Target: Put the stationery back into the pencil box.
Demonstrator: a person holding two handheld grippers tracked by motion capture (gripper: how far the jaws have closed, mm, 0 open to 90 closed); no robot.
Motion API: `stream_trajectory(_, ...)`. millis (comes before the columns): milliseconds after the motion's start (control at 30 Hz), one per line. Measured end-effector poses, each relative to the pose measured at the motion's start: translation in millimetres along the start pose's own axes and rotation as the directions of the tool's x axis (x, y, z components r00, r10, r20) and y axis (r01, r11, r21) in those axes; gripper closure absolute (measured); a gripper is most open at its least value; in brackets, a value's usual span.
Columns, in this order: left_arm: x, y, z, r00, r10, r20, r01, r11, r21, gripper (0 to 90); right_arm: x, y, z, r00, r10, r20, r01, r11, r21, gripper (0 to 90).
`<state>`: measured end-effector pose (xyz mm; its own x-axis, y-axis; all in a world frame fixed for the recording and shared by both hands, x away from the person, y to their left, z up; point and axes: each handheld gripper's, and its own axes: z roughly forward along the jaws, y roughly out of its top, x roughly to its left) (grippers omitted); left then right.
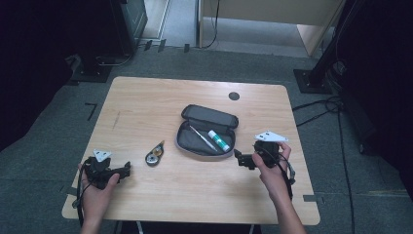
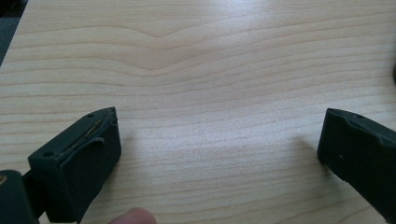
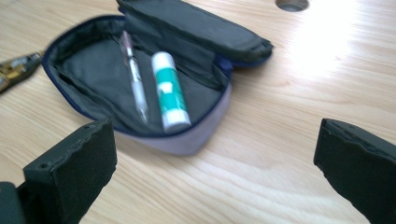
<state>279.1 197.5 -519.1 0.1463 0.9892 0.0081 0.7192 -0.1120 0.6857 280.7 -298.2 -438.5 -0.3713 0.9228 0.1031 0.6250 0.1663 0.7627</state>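
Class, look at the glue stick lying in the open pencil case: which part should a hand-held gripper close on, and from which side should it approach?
Grip the glue stick across its round middle, coming from above. It lies flat beside the pen in the pencil case, whose walls and raised lid probably block a sideways approach. The open right hand-held gripper is nearest.

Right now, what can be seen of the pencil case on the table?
The pencil case is a dark soft pouch, fabric by the look of it, with a blue zip edge and a greyish outer wall. It lies unzipped near the middle of the table, its lid folded back and propped up on the far side. Inside lie a slim pen and a green-and-white glue stick, side by side. Neither hand-held gripper touches it.
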Motion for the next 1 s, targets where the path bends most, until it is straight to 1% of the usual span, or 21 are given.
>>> stream_trajectory(67, -0.1, -0.3, -0.4, 1.0000, 0.004, 0.001, -0.004, 1.0000, 0.001, 0.0, -3.9, -5.8, -4.1, 1.0000, -0.003, 0.009, 0.003, 1.000, -0.001, 0.0)
stream_trajectory(100, -0.2, -0.6, -0.6, 1.0000, 0.005, 0.002, -0.005, 1.0000, 0.000, 0.0, -5.9, -8.7, -6.2, 0.9999, 0.005, 0.016, -0.005, 1.000, -0.006, 0.0)
stream_trajectory(200, -1.1, -1.7, -1.5, 1.0000, 0.003, 0.002, -0.003, 1.0000, -0.001, 0.0, -12.5, -17.4, -11.6, 0.9995, 0.025, 0.017, -0.024, 1.000, -0.015, 0.0)
stream_trajectory(333, -1.1, -2.0, -1.7, 1.0000, 0.002, 0.003, -0.002, 1.0000, -0.001, 0.0, -21.6, -30.6, -16.1, 0.9987, 0.036, 0.037, -0.035, 0.999, -0.021, 0.0)
stream_trajectory(400, -1.3, -1.9, -1.5, 1.0000, -0.003, -0.002, 0.003, 1.0000, -0.001, 0.0, -27.6, -38.4, -17.6, 0.9975, 0.051, 0.049, -0.050, 0.998, -0.028, 0.0)
stream_trajectory(467, -1.8, -1.6, -1.4, 0.9998, -0.012, -0.014, 0.012, 0.9999, 0.000, 0.0, -33.2, -46.5, -19.4, 0.9951, 0.073, 0.066, -0.072, 0.997, -0.028, 0.0)
stream_trajectory(533, -2.1, -1.7, -1.6, 0.9997, -0.019, -0.018, 0.019, 0.9998, 0.000, 0.0, -38.3, -55.2, -20.5, 0.9934, 0.081, 0.081, -0.080, 0.996, -0.026, 0.0)
stream_trajectory(567, -1.8, -1.7, -1.8, 0.9997, -0.019, -0.018, 0.019, 0.9998, 0.001, 0.0, -40.5, -59.8, -20.8, 0.9918, 0.078, 0.102, -0.076, 0.997, -0.023, 0.0)
stream_trajectory(600, -0.7, -1.9, -3.0, 0.9997, -0.018, -0.015, 0.018, 0.9998, 0.009, 0.0, -42.4, -64.7, -21.3, 0.9896, 0.087, 0.115, -0.085, 0.996, -0.017, 0.0)
stream_trajectory(633, 0.7, -2.4, -3.8, 0.9995, -0.026, -0.016, 0.026, 0.9996, 0.009, 0.0, -45.3, -69.3, -21.6, 0.9883, 0.097, 0.118, -0.096, 0.995, -0.012, 0.0)
stream_trajectory(667, 2.3, -2.7, -4.6, 0.9994, -0.033, -0.014, 0.033, 0.9994, 0.010, 0.0, -48.1, -73.3, -22.2, 0.9877, 0.106, 0.115, -0.106, 0.994, -0.003, 0.0)
stream_trajectory(733, 5.3, -2.7, -5.9, 0.9988, -0.048, 0.001, 0.048, 0.9988, 0.009, 0.0, -52.5, -79.2, -25.0, 0.9854, 0.114, 0.126, -0.115, 0.993, 0.003, 0.0)
stream_trajectory(800, 6.7, -2.7, -6.1, 0.9987, -0.051, 0.010, 0.051, 0.9987, 0.004, 0.0, -55.9, -83.9, -27.8, 0.9841, 0.119, 0.132, -0.121, 0.993, 0.005, 0.0)
stream_trajectory(900, 5.9, -2.1, -7.1, 0.9991, -0.036, 0.022, 0.036, 0.9993, -0.004, 0.0, -60.7, -91.3, -29.8, 0.9829, 0.116, 0.143, -0.119, 0.993, 0.009, 0.0)
stream_trajectory(1000, 2.0, -0.3, -9.8, 0.9992, -0.021, 0.033, 0.022, 0.9996, -0.019, 0.0, -65.2, -99.1, -31.4, 0.9808, 0.116, 0.156, -0.120, 0.993, 0.013, 0.0)
